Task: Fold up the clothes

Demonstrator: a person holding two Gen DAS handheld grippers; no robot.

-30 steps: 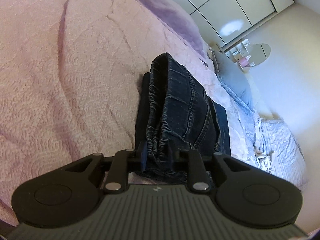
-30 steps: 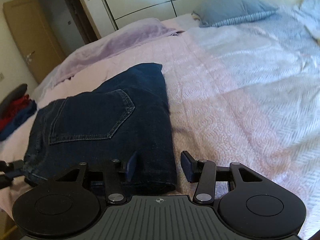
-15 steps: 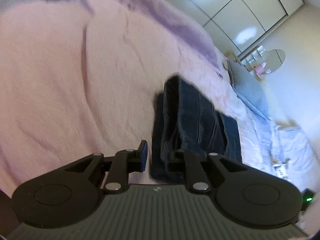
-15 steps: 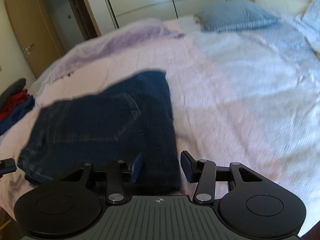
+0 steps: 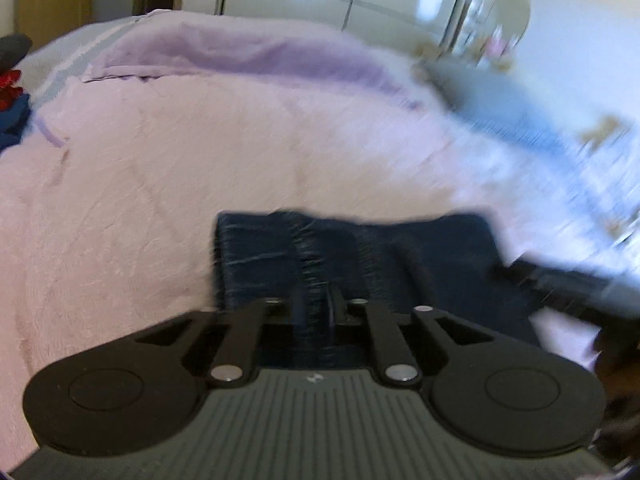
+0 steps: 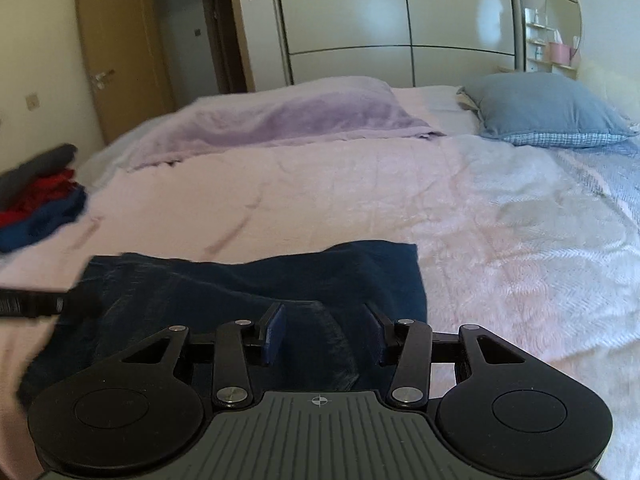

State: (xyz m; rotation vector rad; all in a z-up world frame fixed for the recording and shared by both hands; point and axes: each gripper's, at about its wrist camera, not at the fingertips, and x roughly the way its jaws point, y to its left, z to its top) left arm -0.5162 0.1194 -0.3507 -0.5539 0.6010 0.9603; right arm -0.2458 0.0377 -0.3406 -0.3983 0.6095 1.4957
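I have the dark jeans (image 6: 256, 280) lying on the pink bedspread (image 6: 360, 192), at the near edge of the bed, already folded down into a compact bundle. My left tool (image 5: 316, 308) has just been closing, and its jaws now stand narrow, pinching a ridge of denim at the near edge of the bundle. My right tool (image 6: 324, 332) stands half open over the other end, denim lying between its fingers with no pinch that I can see. I judge this garment nearly done: it may need one last fold or just moving aside. A pile of red and blue clothes (image 6: 36, 208) at the bed's far left looks unfolded, so work remains.
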